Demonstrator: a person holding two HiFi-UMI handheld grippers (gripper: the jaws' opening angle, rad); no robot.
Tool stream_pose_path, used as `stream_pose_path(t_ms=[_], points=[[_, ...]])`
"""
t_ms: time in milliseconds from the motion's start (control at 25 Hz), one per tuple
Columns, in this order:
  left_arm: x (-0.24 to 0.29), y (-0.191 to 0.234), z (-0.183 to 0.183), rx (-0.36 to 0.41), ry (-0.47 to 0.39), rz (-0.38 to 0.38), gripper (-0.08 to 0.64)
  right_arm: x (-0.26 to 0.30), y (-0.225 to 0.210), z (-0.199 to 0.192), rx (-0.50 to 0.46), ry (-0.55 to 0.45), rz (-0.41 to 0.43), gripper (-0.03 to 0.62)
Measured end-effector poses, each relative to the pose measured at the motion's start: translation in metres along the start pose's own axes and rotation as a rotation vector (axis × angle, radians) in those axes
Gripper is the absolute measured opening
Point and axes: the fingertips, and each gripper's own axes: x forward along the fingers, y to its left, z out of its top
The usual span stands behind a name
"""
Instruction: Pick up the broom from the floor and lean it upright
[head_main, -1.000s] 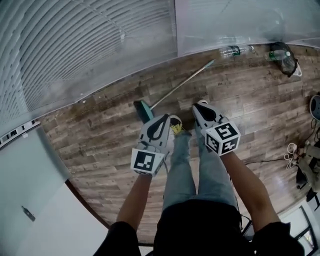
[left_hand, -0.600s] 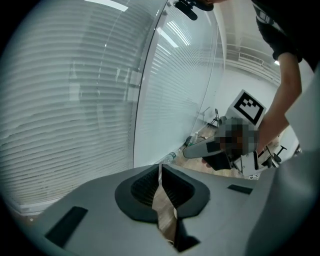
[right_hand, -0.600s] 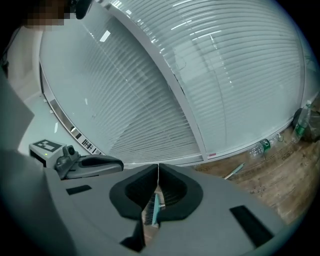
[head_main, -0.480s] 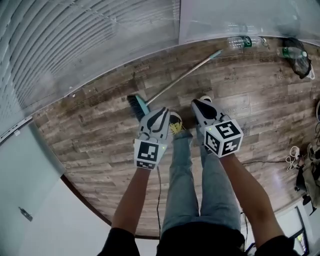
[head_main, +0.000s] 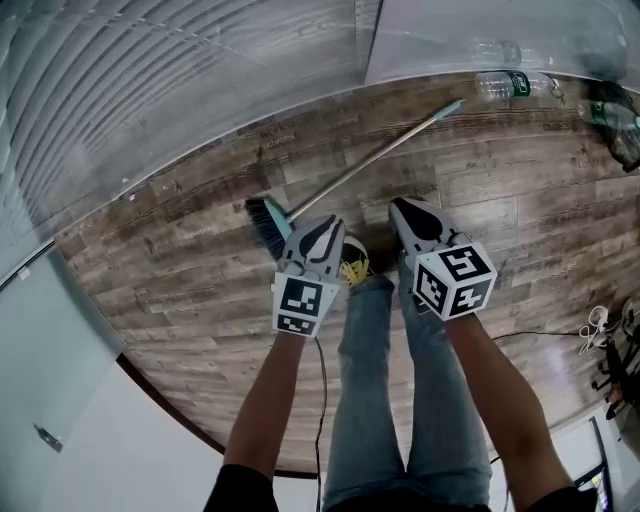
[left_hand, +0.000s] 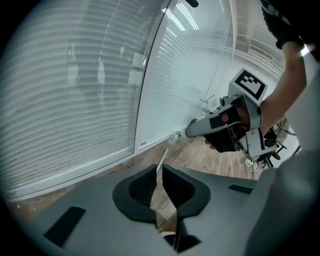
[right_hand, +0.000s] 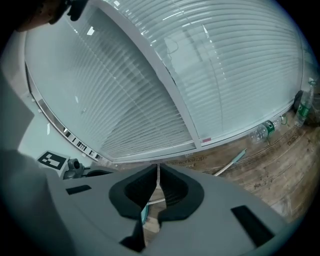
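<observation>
Left gripper (head_main: 322, 228) and right gripper (head_main: 402, 207) lowered toward broom (head_main: 360, 167) (flat on floor (head_main: 180, 262)); both jaws closed, empty.

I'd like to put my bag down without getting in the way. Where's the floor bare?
Bare floor lies left of the broom, up to the blinds, and right of it towards the cables. It is crowded around the bottles.

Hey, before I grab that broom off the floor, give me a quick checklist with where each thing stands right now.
1. The broom lies flat on the floor: ok.
2. Its handle is free, with the bottle beyond its tip: ok.
3. The left gripper is open to grasp: not ok, shut and empty.
4. The right gripper is open: not ok, shut and empty.
</observation>
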Motion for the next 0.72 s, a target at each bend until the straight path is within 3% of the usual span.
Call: stream_pose_path(t_ms=[320,440,720], points=[[0.096,0.025,-0.082,0.051,0.080,0.016,0.031,0.068,-0.067,-0.049,0.080,-0.016,-0.081,0.023],[0.133,0.036,-0.115,0.063,0.126,0.023,0.132,0.090,-0.090,-0.072,0.082,-0.010,-0.093,0.023],[0.224,0.065,-0.172,0.171,0.218,0.062,0.149,0.139,-0.140,-0.121,0.052,0.039,-0.077,0.026]])
